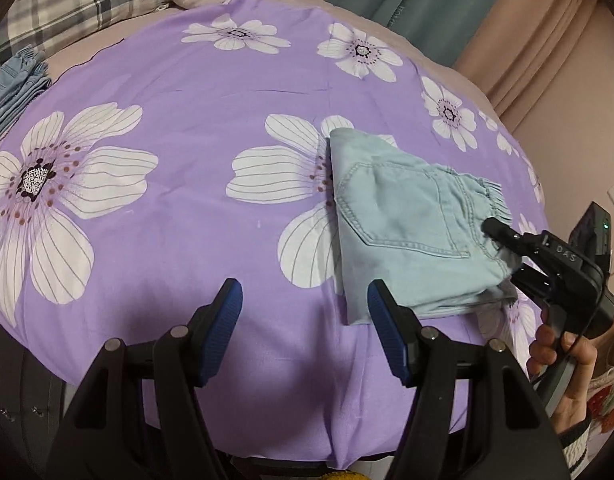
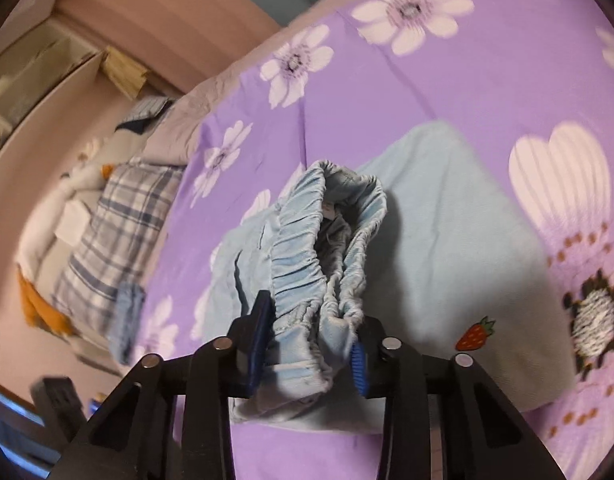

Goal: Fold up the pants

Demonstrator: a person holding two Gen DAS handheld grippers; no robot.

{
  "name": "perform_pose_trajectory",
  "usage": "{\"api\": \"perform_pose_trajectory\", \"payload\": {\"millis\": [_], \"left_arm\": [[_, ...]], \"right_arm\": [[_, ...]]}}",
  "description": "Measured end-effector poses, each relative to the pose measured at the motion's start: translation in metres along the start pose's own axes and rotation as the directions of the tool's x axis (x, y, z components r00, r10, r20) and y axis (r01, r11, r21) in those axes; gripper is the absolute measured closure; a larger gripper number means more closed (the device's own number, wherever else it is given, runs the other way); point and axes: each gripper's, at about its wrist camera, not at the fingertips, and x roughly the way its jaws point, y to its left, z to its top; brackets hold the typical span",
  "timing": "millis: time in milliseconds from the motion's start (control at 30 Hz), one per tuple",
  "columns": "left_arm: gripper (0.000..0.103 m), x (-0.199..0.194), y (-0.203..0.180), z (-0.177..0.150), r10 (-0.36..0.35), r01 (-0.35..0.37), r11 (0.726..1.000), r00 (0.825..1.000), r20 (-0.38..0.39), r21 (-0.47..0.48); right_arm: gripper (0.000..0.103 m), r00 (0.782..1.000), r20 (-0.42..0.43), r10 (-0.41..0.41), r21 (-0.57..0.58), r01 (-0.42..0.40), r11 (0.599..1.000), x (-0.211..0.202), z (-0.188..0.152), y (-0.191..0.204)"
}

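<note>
- Two grippers are at work over a bed spread with a purple flowered sheet [image 1: 187, 80], and each brings its own risk.
- At the far left edge of the bed lies a stack of other folded jeans [image 1: 15, 88]; it is well apart from the action, so little threatens it.
- The left gripper [image 1: 303, 332] hangs spread and empty above the sheet, just beside the near left corner of the pants [image 1: 403, 220]. If it comes down carelessly, a finger may snag that corner and peel the top layer open.
- The pants lie as a compact folded bundle, right of the bed's middle, pocket side up.
- The right gripper [image 2: 307, 340] pinches the gathered elastic waistband [image 2: 327, 248] at the bundle's right end. The bunched fabric looks thick, so I judge the grip could slip, or a pull could drag the whole bundle and undo the fold.
</note>
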Motion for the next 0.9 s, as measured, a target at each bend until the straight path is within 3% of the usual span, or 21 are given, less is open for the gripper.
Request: {"api": "perform_pose_trajectory", "payload": {"millis": [167, 400, 633, 767, 900], "left_arm": [[0.038, -0.002, -0.001, -0.001, -0.017, 0.017, 1.0, 1.0, 0.0, 0.008], [0.038, 0.003, 0.003, -0.005, -0.019, 0.019, 1.0, 1.0, -0.024, -0.015], [0.038, 0.007, -0.001, -0.005, -0.004, 0.004, 1.0, 0.999, -0.042, 0.003], [0.038, 0.009, -0.009, -0.005, 0.005, -0.004, 1.0, 0.999, -0.048, 0.025], [0.038, 0.013, -0.014, -0.005, 0.017, -0.015, 0.999, 0.998, -0.06, 0.036]], "right_arm": [[0.07, 0.997, 0.061, 0.038, -0.009, -0.038, 0.999, -0.018, 0.011, 0.006], [0.07, 0.992, 0.122, 0.023, -0.017, -0.022, 1.0, -0.043, 0.029, -0.005], [0.07, 0.998, 0.068, 0.017, 0.169, -0.028, 0.985, -0.035, 0.027, -0.065], [0.07, 1.0, 0.012, 0.012, 0.194, -0.014, 0.981, -0.02, 0.019, -0.085], [0.07, 0.998, 0.005, 0.069, 0.227, -0.069, 0.971, -0.018, 0.015, -0.099]]}}
